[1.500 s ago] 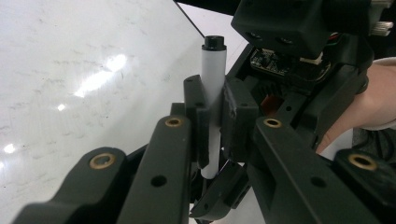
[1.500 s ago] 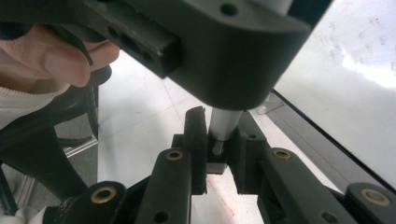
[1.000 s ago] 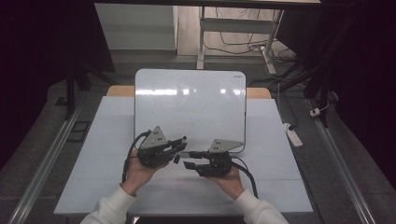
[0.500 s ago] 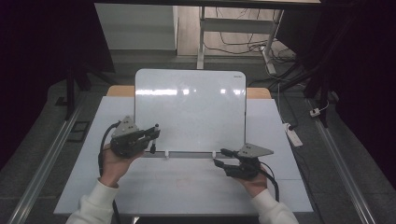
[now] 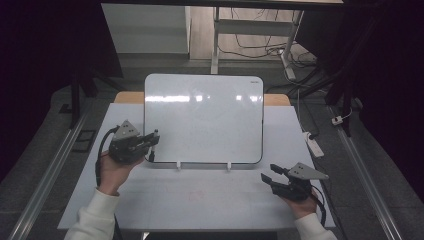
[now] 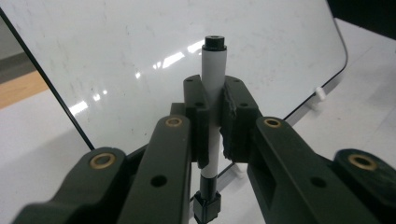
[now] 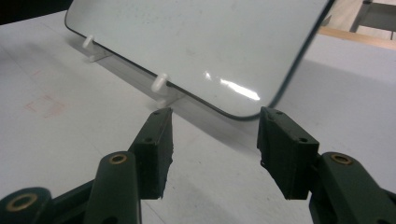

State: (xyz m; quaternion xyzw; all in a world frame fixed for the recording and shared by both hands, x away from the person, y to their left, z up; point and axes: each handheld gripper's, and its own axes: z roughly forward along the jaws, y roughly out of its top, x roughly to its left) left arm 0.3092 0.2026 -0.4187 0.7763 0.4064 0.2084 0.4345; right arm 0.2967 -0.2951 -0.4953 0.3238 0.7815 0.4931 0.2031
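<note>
Your left gripper [image 6: 212, 135] clamps a marker [image 6: 214, 79] upright beside the whiteboard [image 5: 205, 117]; right gripper [image 7: 215, 140] jaws wide, empty.

Left claw [image 5: 151, 142]: held in the person's left hand [image 5: 114, 170], raised at the left side of the high view, jaws pointing toward the right. In the left gripper view [image 6: 214, 123] the jaws are clamped on a marker, held upright between the pads. Left forearm in a white sleeve [image 5: 95, 217].

Right claw [image 5: 267, 178]: held low in the right hand [image 5: 300, 204] at the right, jaws pointing left. In the right gripper view [image 7: 215, 142] the jaws stand well apart with nothing between them.
</note>
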